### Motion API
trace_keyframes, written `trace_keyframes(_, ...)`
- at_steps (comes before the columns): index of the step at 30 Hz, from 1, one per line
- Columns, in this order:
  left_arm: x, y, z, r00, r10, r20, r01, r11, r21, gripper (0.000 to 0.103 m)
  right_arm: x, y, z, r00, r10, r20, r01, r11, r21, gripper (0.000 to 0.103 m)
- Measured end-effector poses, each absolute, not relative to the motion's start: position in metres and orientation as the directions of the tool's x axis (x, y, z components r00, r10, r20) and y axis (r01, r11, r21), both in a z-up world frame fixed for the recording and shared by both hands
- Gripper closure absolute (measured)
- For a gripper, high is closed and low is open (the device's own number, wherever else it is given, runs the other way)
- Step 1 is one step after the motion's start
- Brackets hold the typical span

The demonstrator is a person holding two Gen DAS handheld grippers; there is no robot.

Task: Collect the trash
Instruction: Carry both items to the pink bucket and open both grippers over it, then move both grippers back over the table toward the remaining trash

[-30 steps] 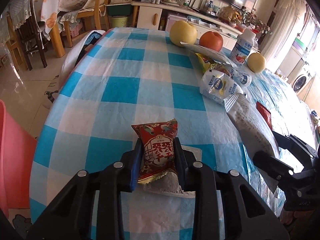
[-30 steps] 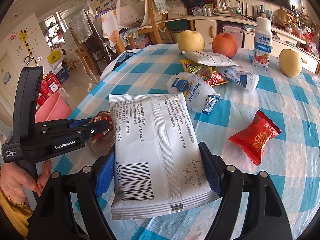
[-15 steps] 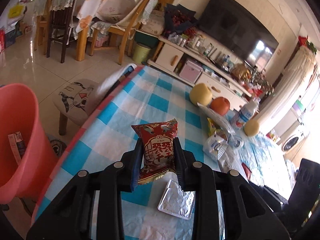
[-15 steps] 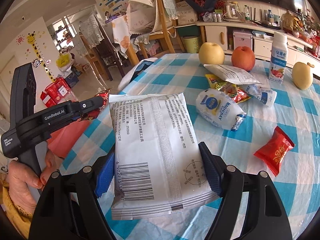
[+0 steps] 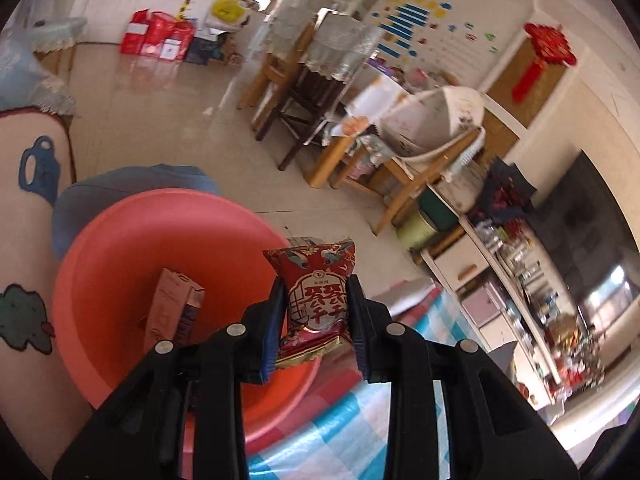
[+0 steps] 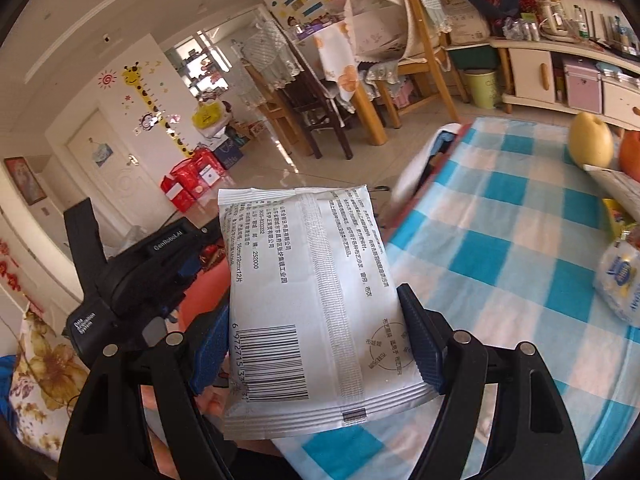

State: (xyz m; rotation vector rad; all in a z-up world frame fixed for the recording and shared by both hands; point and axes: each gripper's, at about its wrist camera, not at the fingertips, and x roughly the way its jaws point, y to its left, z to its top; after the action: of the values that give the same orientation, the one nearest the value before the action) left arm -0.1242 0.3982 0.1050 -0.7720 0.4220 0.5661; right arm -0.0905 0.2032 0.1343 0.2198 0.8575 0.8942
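Observation:
My left gripper is shut on a small red snack packet and holds it above the pink plastic basin beside the table. A pink carton lies inside the basin. My right gripper is shut on a large white wrapper with a barcode, held over the table's left edge. In the right wrist view the left gripper's black body sits just left of the white wrapper, over the basin.
The blue-checked table carries a yellow pear, an orange fruit and more wrappers at the right. Wooden chairs and a small table stand on the tiled floor beyond. A person's patterned sleeve is at lower left.
Both grippers have swung left, off the table toward the basin. The left one rolled and now holds the red packet over the basin; the right one follows with the white wrapper.

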Motion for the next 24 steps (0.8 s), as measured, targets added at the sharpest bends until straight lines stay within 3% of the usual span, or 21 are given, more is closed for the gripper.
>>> trace_keyframes(7, -0.142, 0.447, 0.087, 0.722, 0.343, -0.602, -0.69, 0.424, -0.586, 0.071, -0.088, 0.304, 0.138, 0.203, 0.819, -0.537, -0.655, 0.521, 0.547, 0.026)
trace_keyframes(15, -0.14, 0.473, 0.065, 0.675, 0.315, -0.667, -0.737, 0.335, -0.587, 0.068, -0.06, 0.352, 0.115, 0.132, 0.817, -0.561, -0.594, 0.518, 0.615, 0.023)
trace_keyframes(17, -0.141, 0.474, 0.064, 0.667, 0.322, -0.672, -0.744, 0.334, -0.579, 0.059, -0.056, 0.347, 0.113, 0.138, 0.828, -0.544, -0.577, 0.514, 0.635, 0.021)
trace_keyframes(19, -0.143, 0.471, 0.065, 0.652, 0.355, -0.67, -0.758, 0.338, -0.559, 0.04, -0.054, 0.339, 0.114, 0.157, 0.836, -0.525, -0.564, 0.513, 0.647, 0.018)
trace_keyframes(24, -0.14, 0.461, 0.071, 0.627, 0.43, -0.65, -0.778, 0.376, -0.503, 0.027, -0.061, 0.295, 0.122, 0.246, 0.813, -0.527, -0.571, 0.561, 0.599, 0.014)
